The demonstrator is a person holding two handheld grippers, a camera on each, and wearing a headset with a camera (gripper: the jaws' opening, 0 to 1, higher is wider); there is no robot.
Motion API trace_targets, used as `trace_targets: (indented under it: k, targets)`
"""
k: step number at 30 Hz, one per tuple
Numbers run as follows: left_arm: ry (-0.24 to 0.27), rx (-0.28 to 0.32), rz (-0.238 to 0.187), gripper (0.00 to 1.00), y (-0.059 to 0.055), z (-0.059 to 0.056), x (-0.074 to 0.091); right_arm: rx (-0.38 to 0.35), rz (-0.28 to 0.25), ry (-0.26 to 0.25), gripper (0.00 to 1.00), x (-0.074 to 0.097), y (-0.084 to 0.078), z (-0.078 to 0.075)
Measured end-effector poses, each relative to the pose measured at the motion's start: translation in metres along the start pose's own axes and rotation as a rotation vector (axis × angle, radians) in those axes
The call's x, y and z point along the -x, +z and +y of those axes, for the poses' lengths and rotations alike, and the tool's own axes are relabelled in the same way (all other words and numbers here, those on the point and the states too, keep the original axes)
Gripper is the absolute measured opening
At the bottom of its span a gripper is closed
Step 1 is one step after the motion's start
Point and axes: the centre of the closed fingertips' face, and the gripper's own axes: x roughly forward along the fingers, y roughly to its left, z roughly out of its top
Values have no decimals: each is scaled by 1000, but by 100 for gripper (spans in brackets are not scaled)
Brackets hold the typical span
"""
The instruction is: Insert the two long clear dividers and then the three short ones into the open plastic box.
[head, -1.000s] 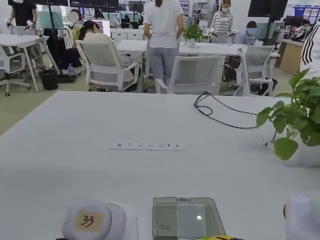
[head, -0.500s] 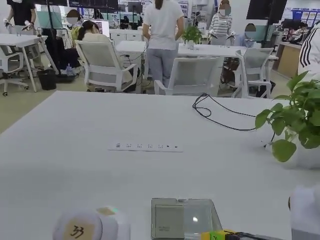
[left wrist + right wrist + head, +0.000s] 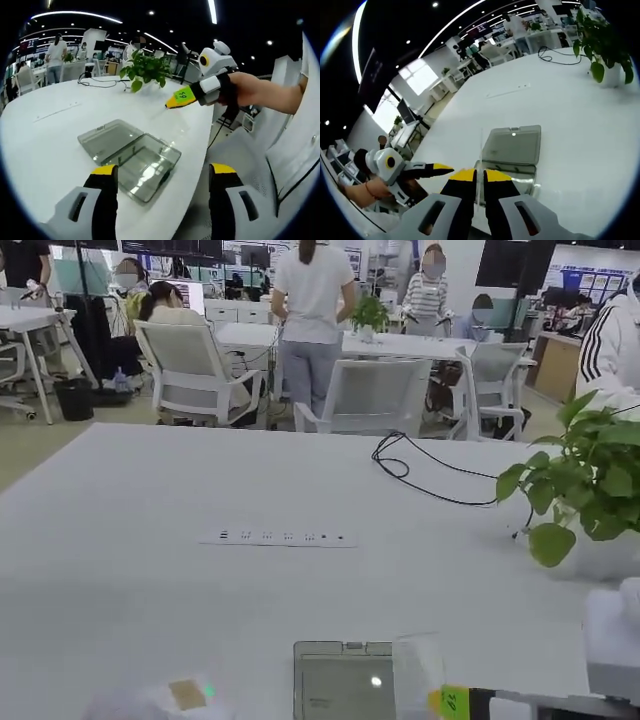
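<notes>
white table (image 3: 200,590) | tinted clear box (image 3: 165,177), lid (image 3: 107,140) open | right tongs (image 3: 479,176) pinching divider (image 3: 418,672)

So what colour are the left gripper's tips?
Yellow tips, best seen in the left gripper view.

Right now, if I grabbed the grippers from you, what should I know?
Left gripper: open, holding nothing, aimed at the plastic box.
Right gripper: shut on a clear divider, held upright at the box's edge. I cannot tell if it is long or short, or if it touches.
Box: lid folded open, on the white table near the front edge.
Done: no divider looks seated yet.
Left: slot this one in, then the rest, long ones first.
</notes>
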Motion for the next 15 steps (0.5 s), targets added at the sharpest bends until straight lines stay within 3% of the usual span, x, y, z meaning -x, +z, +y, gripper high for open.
trace_targets:
  k: [11,15]
  targets:
    - [-40,-62,29,90,-12,1,2,-62,86,-66,7,-3,-6,-15]
    - [-50,-81,40,94,-18,0,3,-83,164,-105,7,-4,-16,-23]
